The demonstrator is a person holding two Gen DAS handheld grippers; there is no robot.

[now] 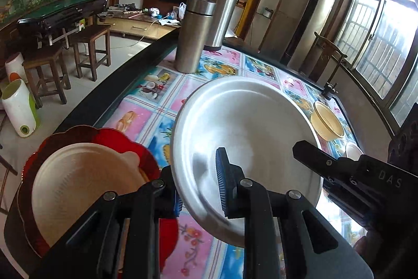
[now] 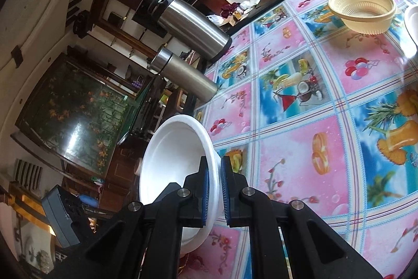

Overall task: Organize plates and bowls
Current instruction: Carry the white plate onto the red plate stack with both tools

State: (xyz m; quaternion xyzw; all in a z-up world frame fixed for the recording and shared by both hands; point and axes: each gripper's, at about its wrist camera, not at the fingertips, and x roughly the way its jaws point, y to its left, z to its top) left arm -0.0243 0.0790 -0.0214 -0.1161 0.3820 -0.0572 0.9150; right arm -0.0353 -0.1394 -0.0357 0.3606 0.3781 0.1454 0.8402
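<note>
My left gripper (image 1: 199,190) is shut on the near rim of a silver metal plate (image 1: 248,137), which hangs tilted above the flowered tablecloth. To its lower left a beige plate (image 1: 78,182) lies on a red scalloped plate (image 1: 115,137). My right gripper (image 2: 214,184) is shut on the rim of a white bowl (image 2: 175,156), held tilted off the table's left side. That gripper's black fingers (image 1: 313,153) also show over the metal plate's right edge. A beige ribbed bowl (image 2: 363,9) stands on the table at the far right, with another white bowl (image 1: 352,149) beside it.
Two steel flasks, the tall one (image 1: 222,9) and the shorter one (image 1: 194,35), stand at the table's far edge. The table's dark rim (image 1: 122,75) runs along the left. Wooden stools (image 1: 91,49) and white bins (image 1: 19,111) stand on the floor beyond.
</note>
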